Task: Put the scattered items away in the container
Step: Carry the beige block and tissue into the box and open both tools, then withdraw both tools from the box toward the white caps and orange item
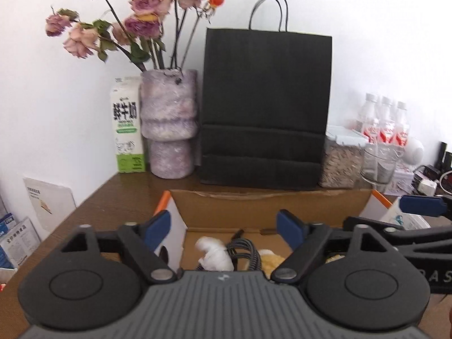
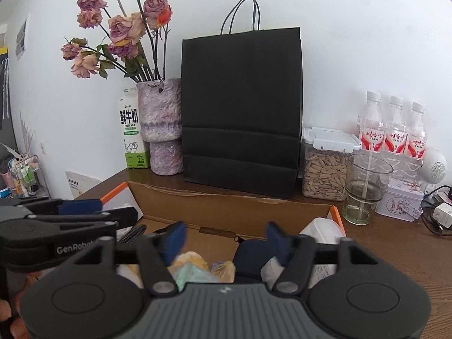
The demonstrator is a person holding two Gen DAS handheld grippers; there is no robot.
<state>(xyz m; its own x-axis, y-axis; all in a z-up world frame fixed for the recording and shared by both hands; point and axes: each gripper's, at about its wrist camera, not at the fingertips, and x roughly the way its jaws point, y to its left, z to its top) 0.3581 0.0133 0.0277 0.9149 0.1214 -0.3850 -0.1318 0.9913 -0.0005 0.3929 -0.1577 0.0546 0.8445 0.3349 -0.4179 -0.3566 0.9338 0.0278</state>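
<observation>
Tidying looks nearly done: cardboard box [image 1: 271,206] on the table [image 1: 118,195] already holds a white bundle [image 1: 214,254], coiled cable [image 1: 243,250] and pouches, while left gripper [image 1: 226,226] and right gripper [image 2: 226,238] hover wide and empty above it.

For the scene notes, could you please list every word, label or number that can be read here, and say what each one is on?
"鲜牛奶" and "FRESH MILK": milk carton.
"GenRobot", last letter partly hidden: left gripper body.
"娃哈哈": red labels of the three water bottles.
"B A S", cut off: right gripper body.
Too small or blurred: carton's fine print, bottles' lower lines, white card against the wall, blue-and-white booklets.
</observation>
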